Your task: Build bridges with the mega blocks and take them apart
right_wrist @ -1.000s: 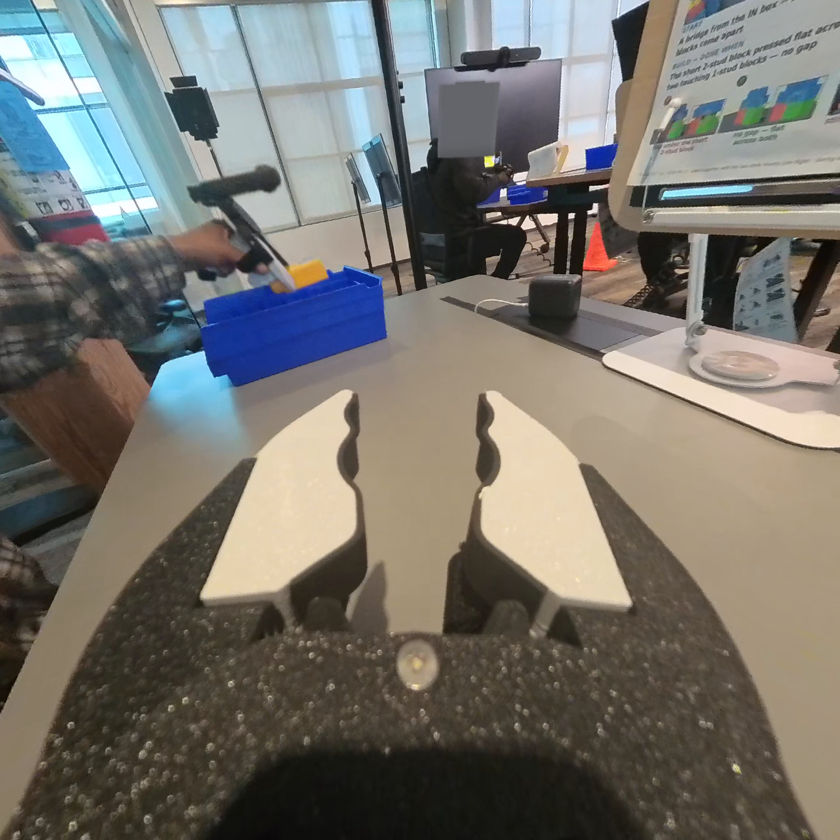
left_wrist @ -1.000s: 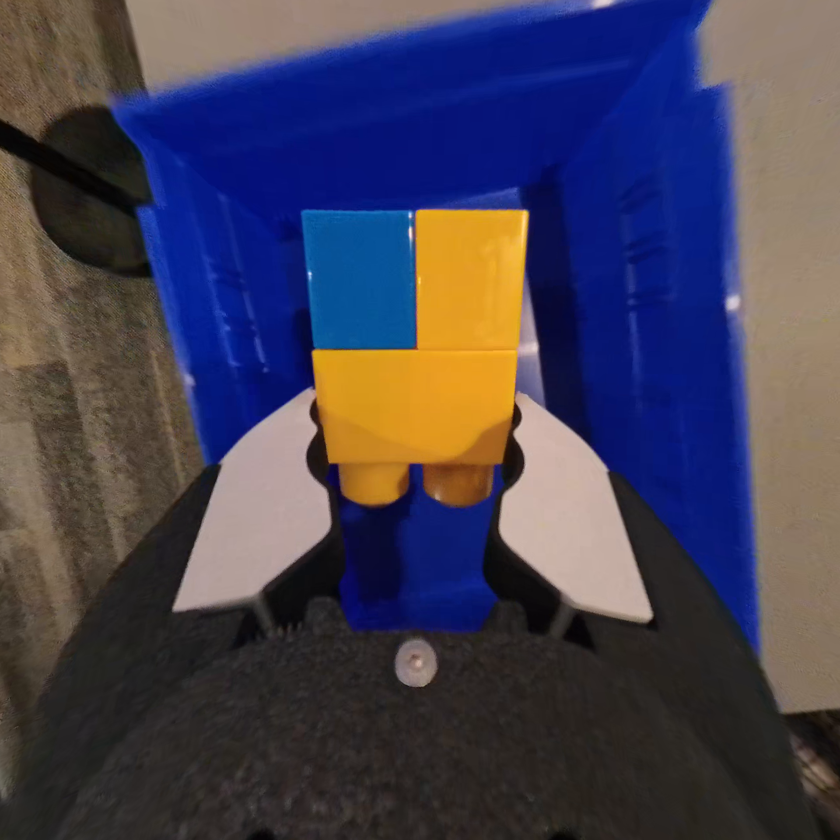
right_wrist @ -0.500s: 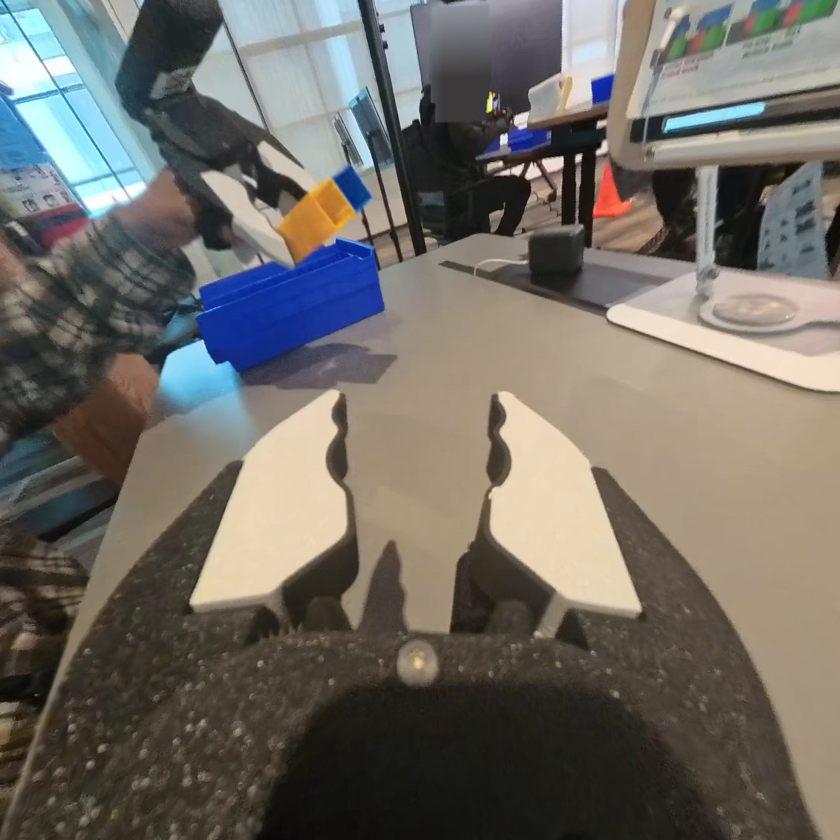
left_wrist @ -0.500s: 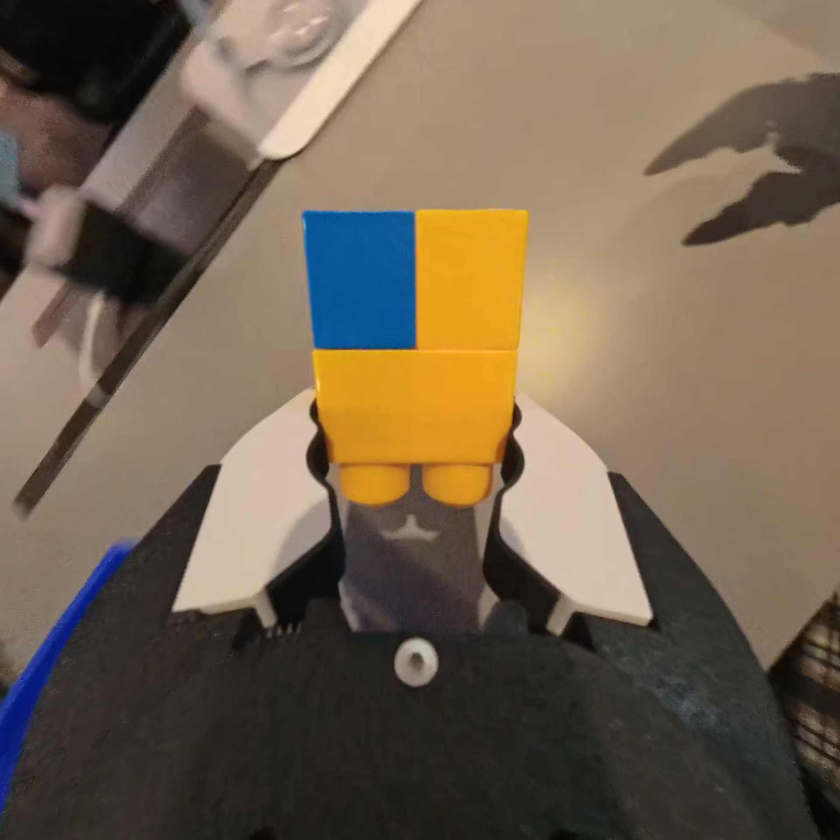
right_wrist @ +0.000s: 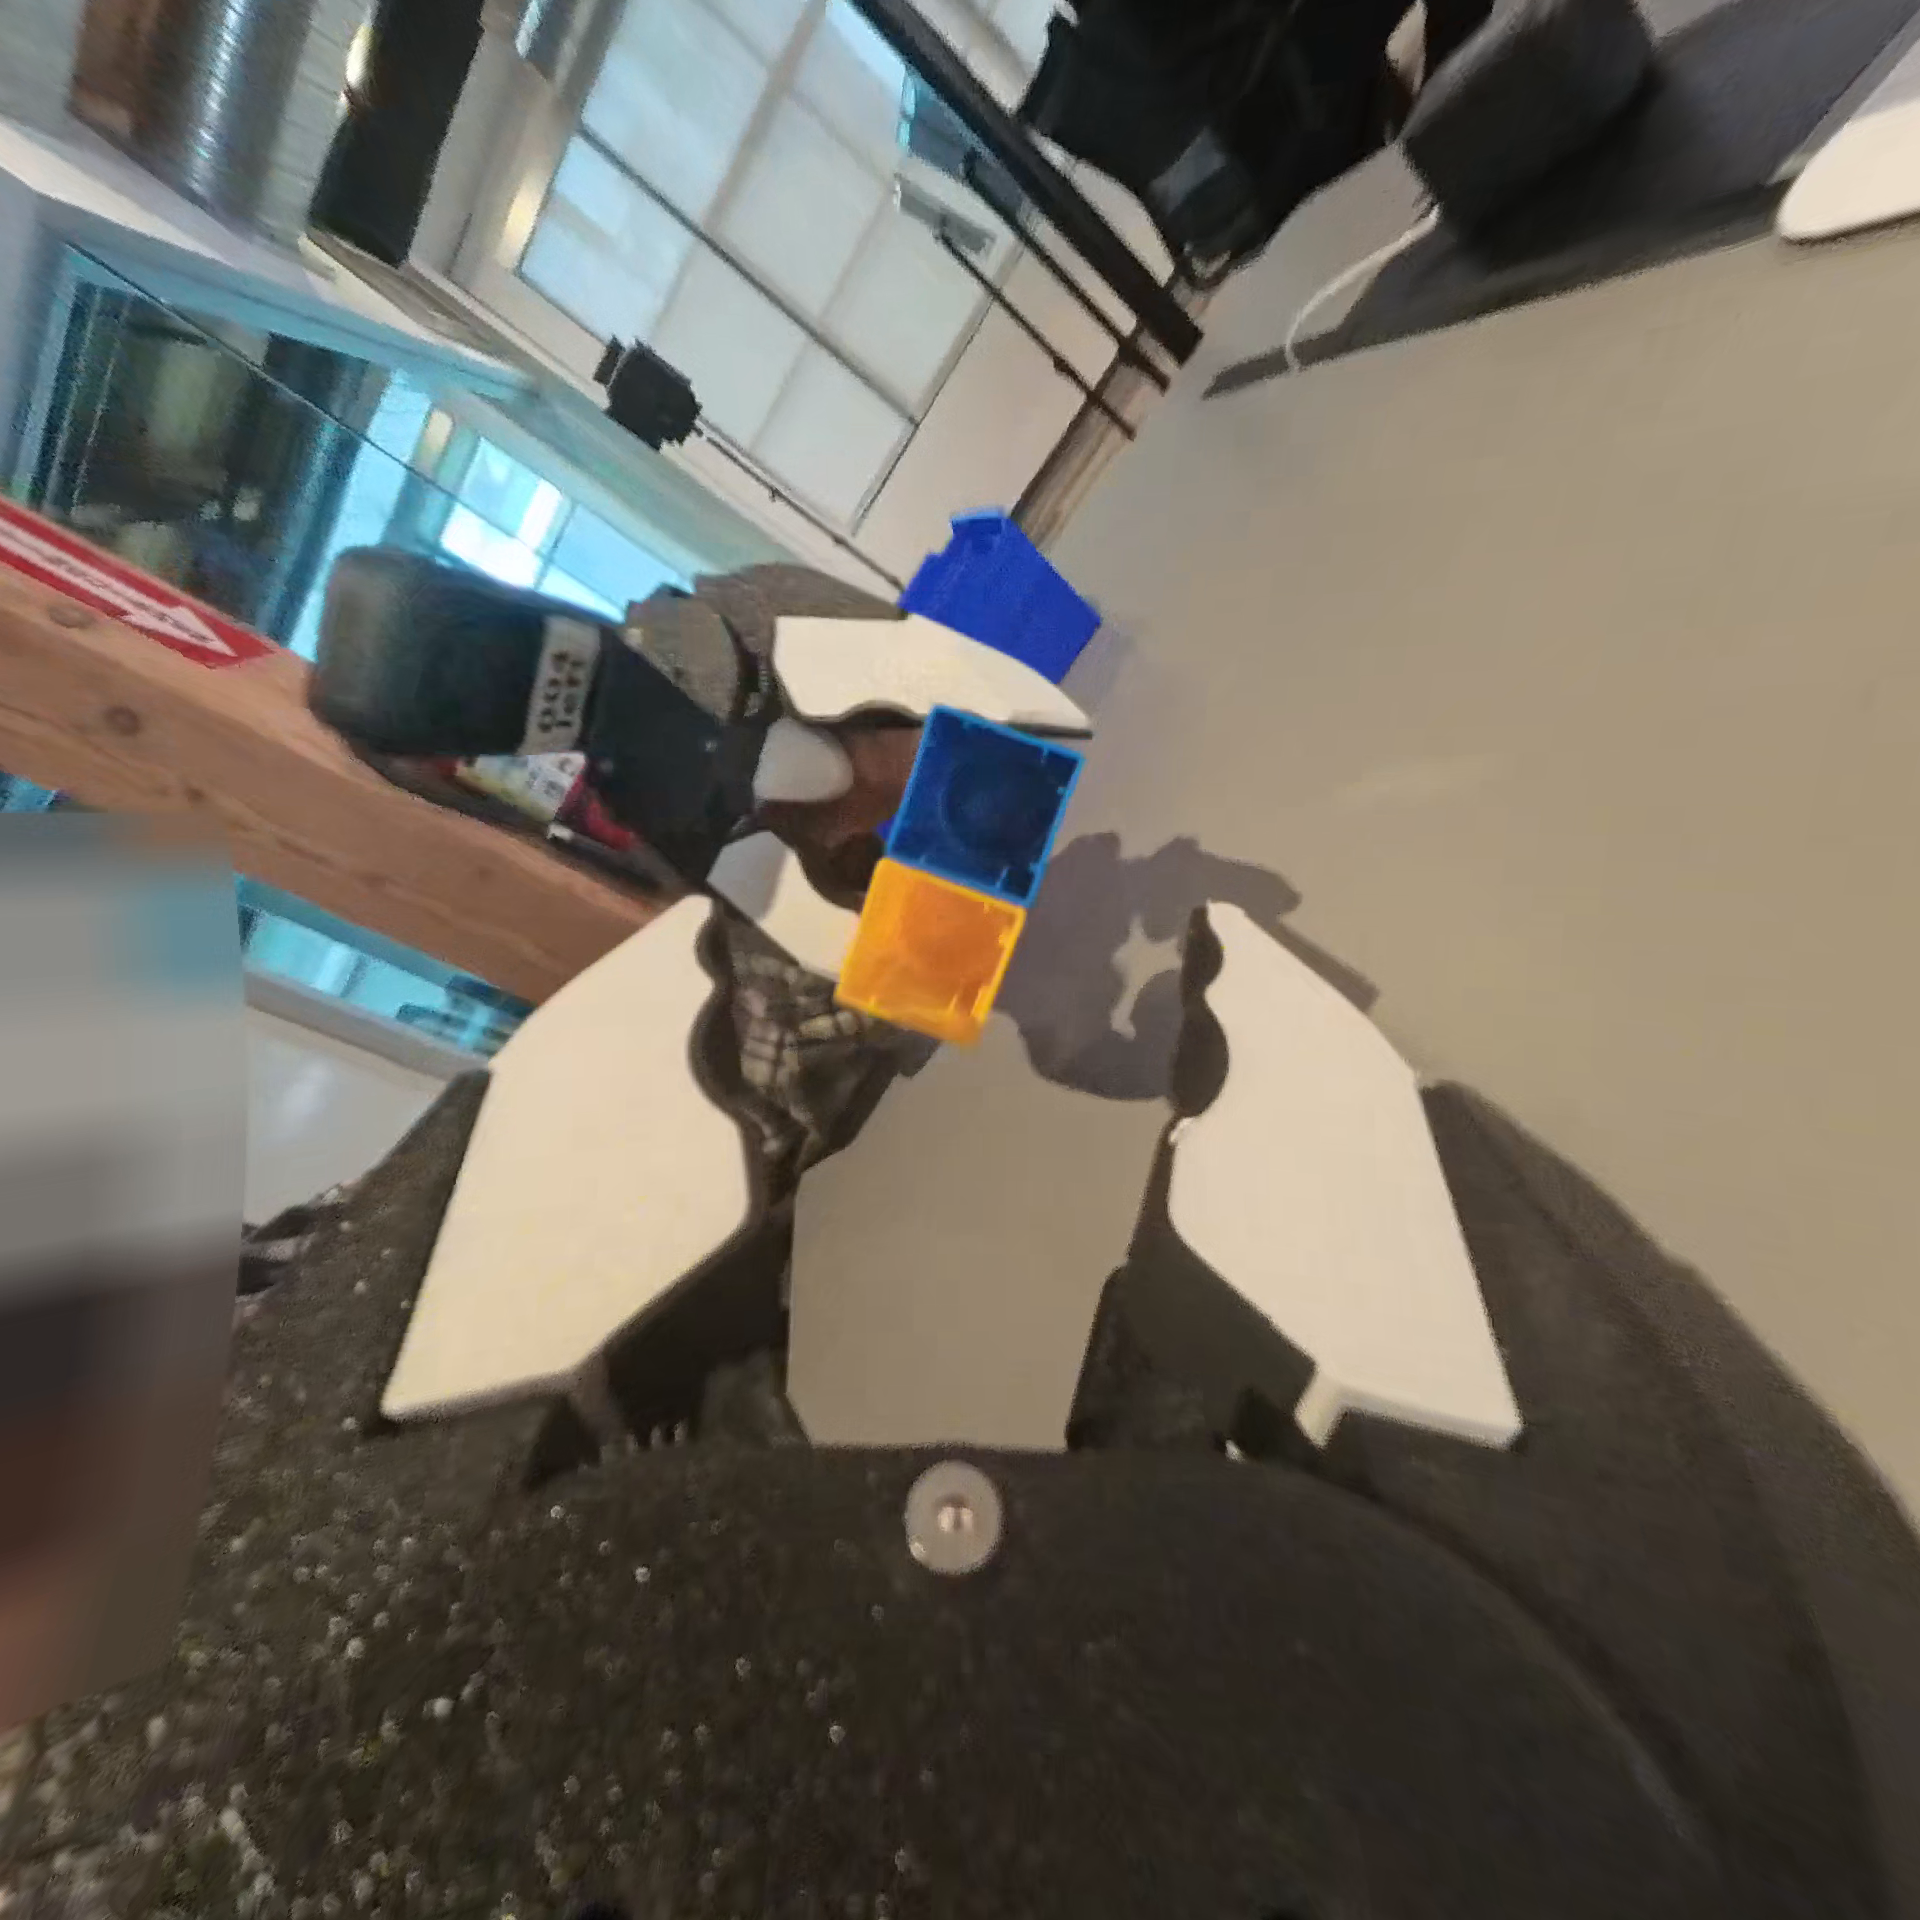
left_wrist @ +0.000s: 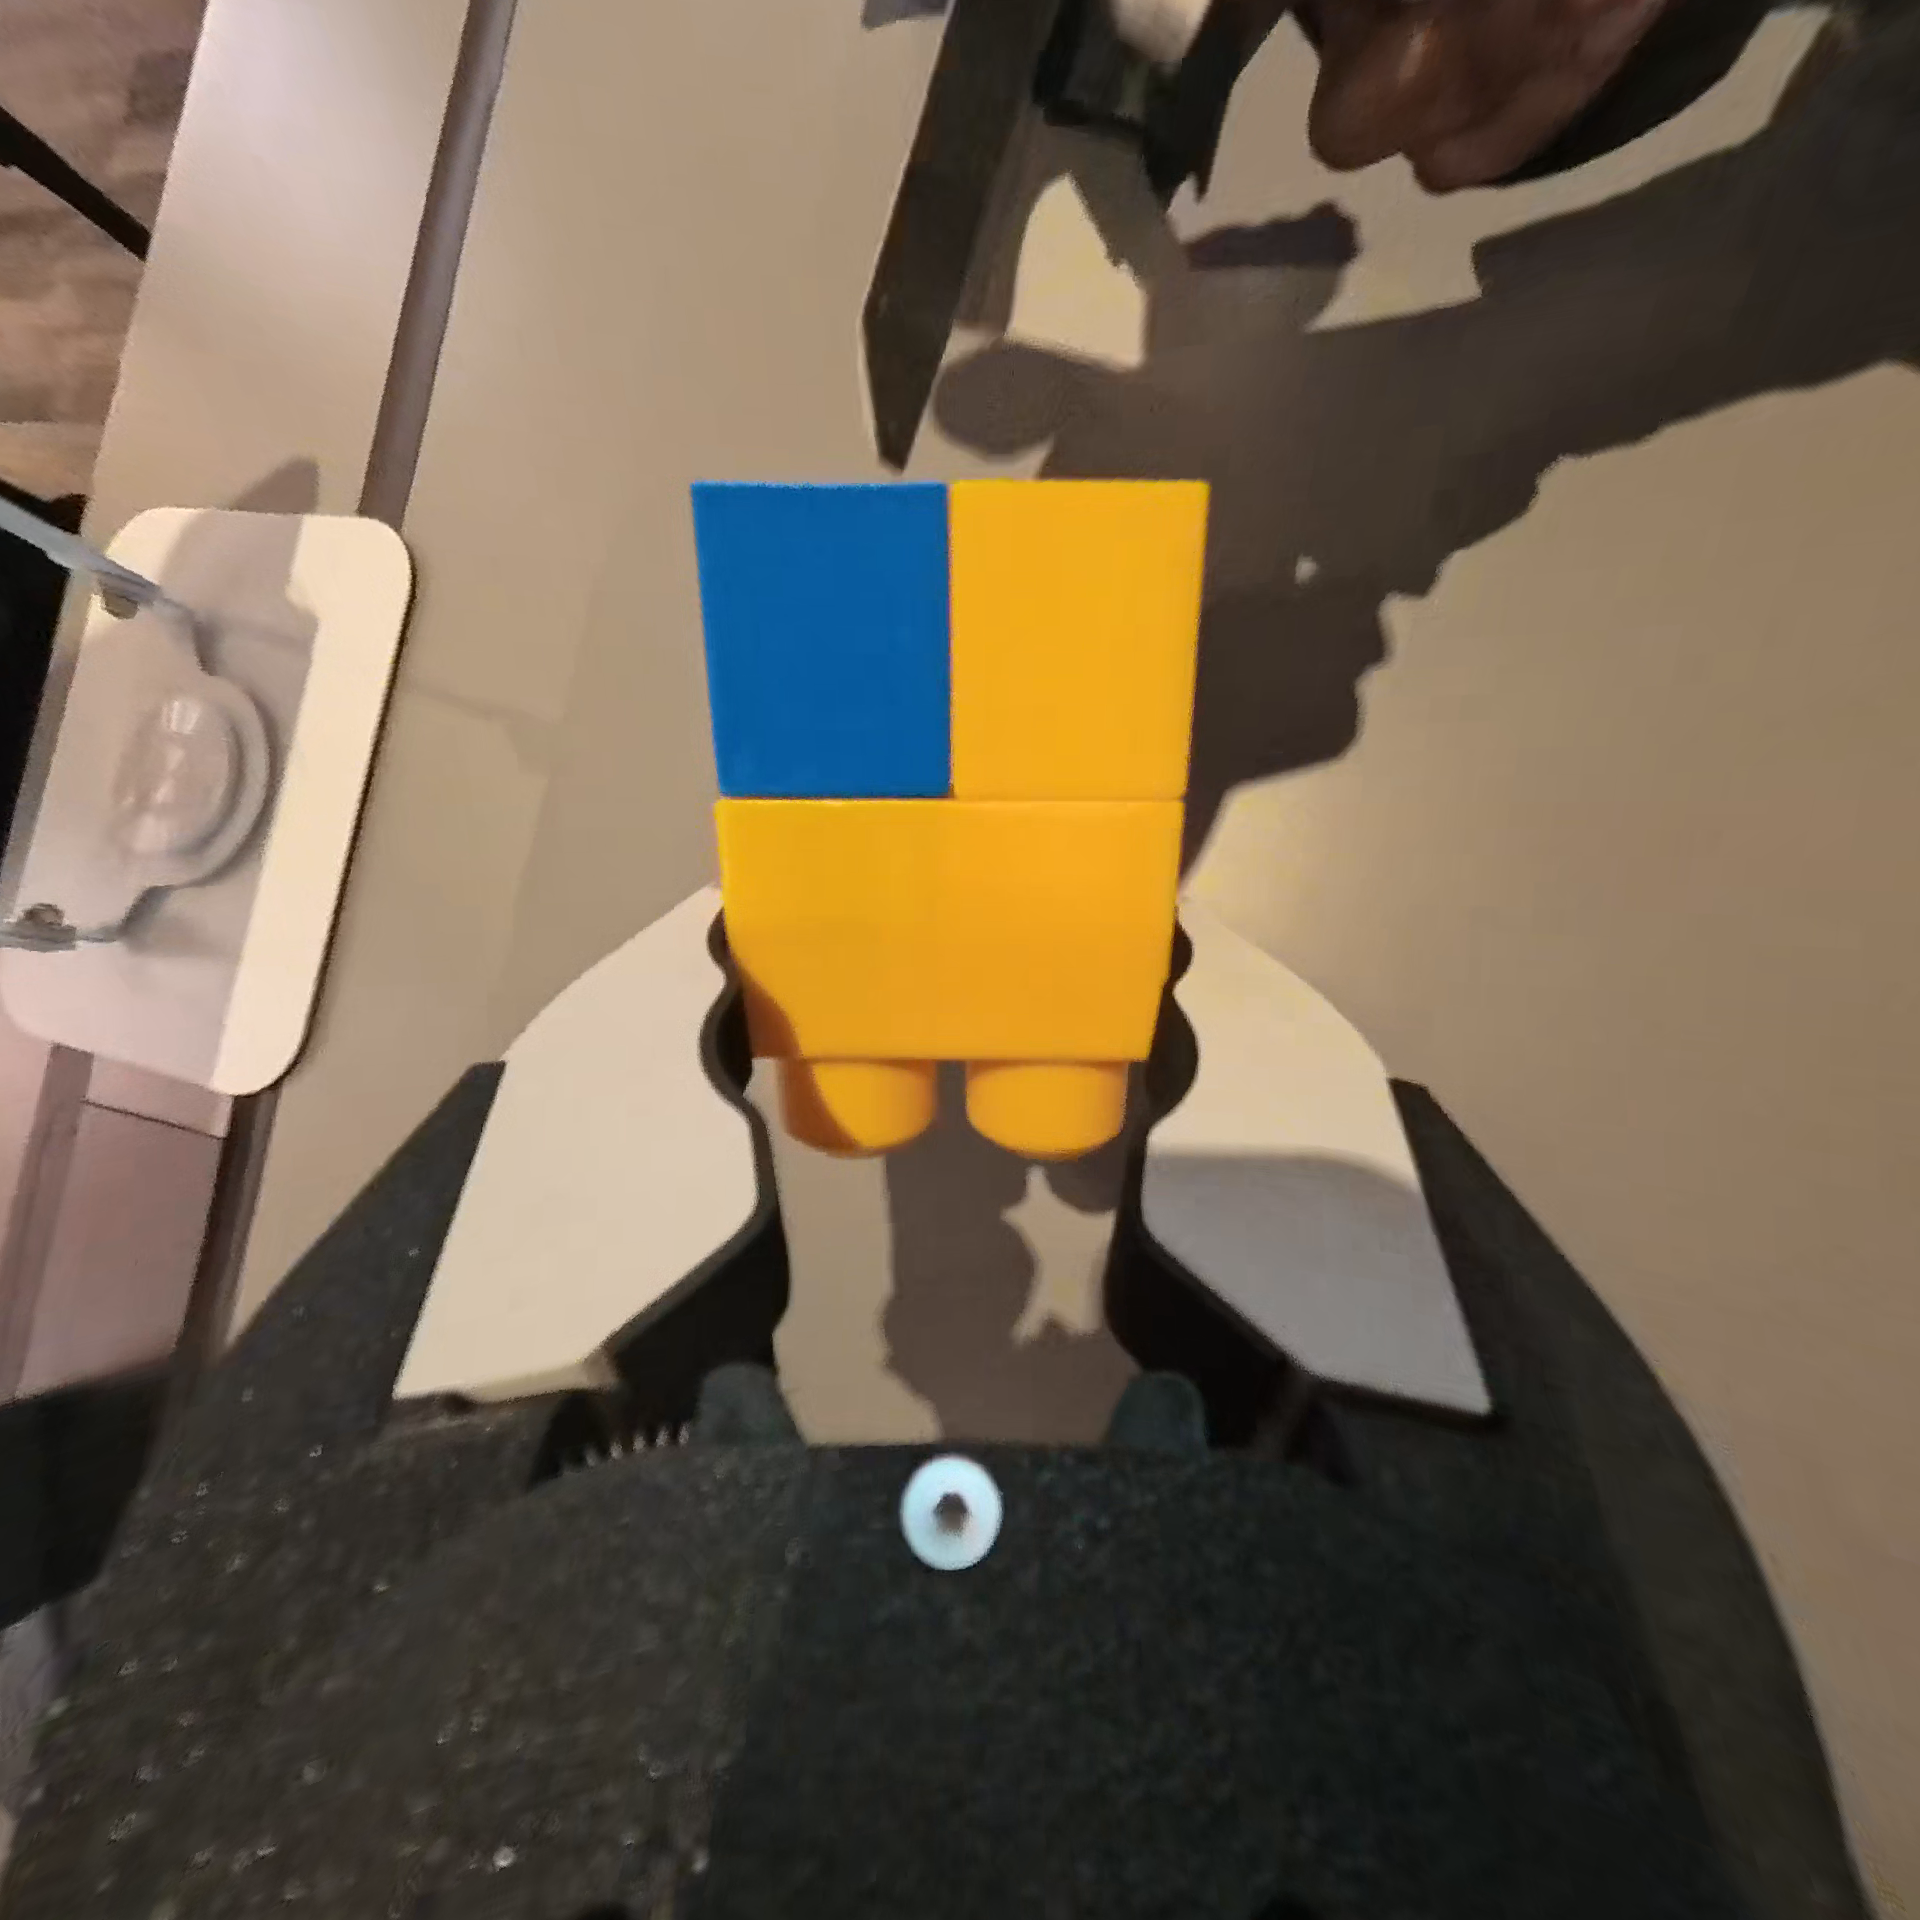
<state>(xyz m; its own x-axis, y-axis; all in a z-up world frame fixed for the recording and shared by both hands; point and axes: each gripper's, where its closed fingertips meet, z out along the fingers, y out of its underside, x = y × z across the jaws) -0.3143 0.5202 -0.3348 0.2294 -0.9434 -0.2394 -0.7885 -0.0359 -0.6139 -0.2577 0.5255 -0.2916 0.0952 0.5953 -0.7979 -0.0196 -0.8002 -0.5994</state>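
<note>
With the left gripper [left_wrist: 951, 997] clamped on the bridge [left_wrist: 951, 769], this looks like the teardown step. Right gripper [right_wrist: 951, 997] spread, empty. Next: probably grip the blue block [right_wrist: 982, 800] and pull.

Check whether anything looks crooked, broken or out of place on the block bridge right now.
Nothing stands out. The left gripper holds the yellow two-stud block squarely; the blue block and small yellow block sit flush against it, with no gap showing.
</note>
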